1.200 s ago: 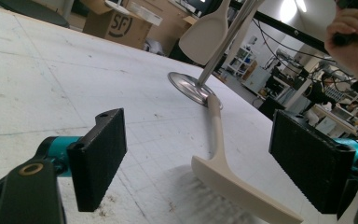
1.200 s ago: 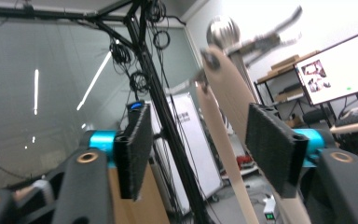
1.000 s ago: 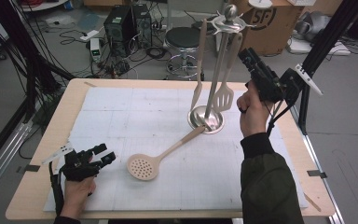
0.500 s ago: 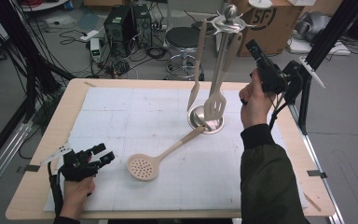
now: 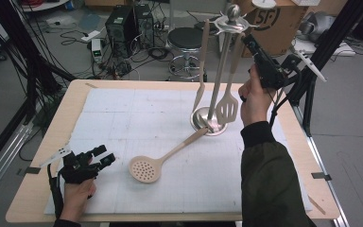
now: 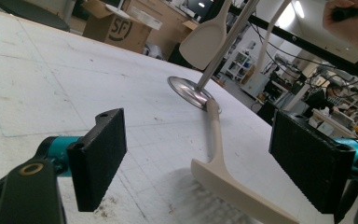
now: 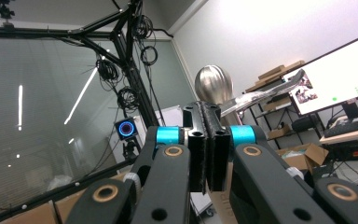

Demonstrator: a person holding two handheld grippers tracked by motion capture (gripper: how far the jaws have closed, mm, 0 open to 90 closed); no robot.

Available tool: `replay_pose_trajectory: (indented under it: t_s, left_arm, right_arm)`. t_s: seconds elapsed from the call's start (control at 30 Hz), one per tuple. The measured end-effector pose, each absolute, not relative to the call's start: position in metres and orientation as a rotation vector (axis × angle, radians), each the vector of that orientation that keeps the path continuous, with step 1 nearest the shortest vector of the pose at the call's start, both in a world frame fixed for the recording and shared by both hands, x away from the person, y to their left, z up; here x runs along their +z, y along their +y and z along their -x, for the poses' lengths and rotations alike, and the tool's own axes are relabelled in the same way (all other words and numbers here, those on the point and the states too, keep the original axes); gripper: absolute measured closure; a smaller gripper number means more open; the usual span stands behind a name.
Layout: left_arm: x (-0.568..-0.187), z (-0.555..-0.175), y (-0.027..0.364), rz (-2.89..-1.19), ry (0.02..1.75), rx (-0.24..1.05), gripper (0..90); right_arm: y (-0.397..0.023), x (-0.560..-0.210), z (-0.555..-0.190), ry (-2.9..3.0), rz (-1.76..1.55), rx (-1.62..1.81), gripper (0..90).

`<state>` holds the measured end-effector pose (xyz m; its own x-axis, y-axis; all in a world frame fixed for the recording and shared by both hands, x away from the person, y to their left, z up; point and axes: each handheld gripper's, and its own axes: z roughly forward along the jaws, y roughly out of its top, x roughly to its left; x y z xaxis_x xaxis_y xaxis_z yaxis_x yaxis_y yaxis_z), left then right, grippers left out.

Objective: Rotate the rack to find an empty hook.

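A steel utensil stand (image 5: pixel 219 71) rises at the back right of the mat, with a beige slotted spatula (image 5: pixel 228 109) and a second beige utensil (image 5: pixel 201 71) hanging from it. My right gripper (image 5: pixel 245 40) is raised at the stand's top, by its round knob (image 7: pixel 213 84). It is shut on the top of the spatula's handle, and in the right gripper view (image 7: pixel 208 149) a beige strip shows below the pads. A beige skimmer (image 5: pixel 146 169) lies flat, its handle end at the stand's base. My left gripper (image 5: pixel 106 156) rests open at the front left, with the skimmer (image 6: pixel 216 140) lying ahead of its jaws (image 6: pixel 200 158).
A white gridded mat (image 5: pixel 123 118) covers most of the wooden table (image 5: pixel 38 179). A black frame post (image 5: pixel 312 80) stands just right of my raised hand. A stool (image 5: pixel 186 40), a cardboard box (image 5: pixel 269 19) and cables sit on the floor beyond the far edge.
My right gripper moved up and left to the top of the stand and shut there. The hanging slotted spatula swung a little. The left gripper and the skimmer stayed put.
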<state>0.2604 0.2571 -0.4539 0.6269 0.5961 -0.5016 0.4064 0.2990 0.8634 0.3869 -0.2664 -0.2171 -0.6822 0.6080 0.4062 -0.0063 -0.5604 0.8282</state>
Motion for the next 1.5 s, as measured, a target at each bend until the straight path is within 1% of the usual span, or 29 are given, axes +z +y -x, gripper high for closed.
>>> replay_pose_trajectory:
  t_s: [0.53, 1.33, 1.5]
  left_arm:
    - [-0.454, -0.26, 0.258, -1.318, 0.951, 0.159, 19.5]
    - [-0.453, -0.261, 0.259, -1.311, 0.952, 0.157, 19.5]
    - [-0.454, -0.26, 0.26, -1.307, 0.957, 0.16, 19.5]
  right_arm:
    - [-0.248, -0.218, -0.386, 1.26, -0.971, 2.296, 89.6]
    - [-0.216, -0.217, -0.396, 1.311, -0.96, 2.299, 89.5]
    - [-0.219, -0.219, -0.394, 1.294, -0.976, 2.314, 89.9]
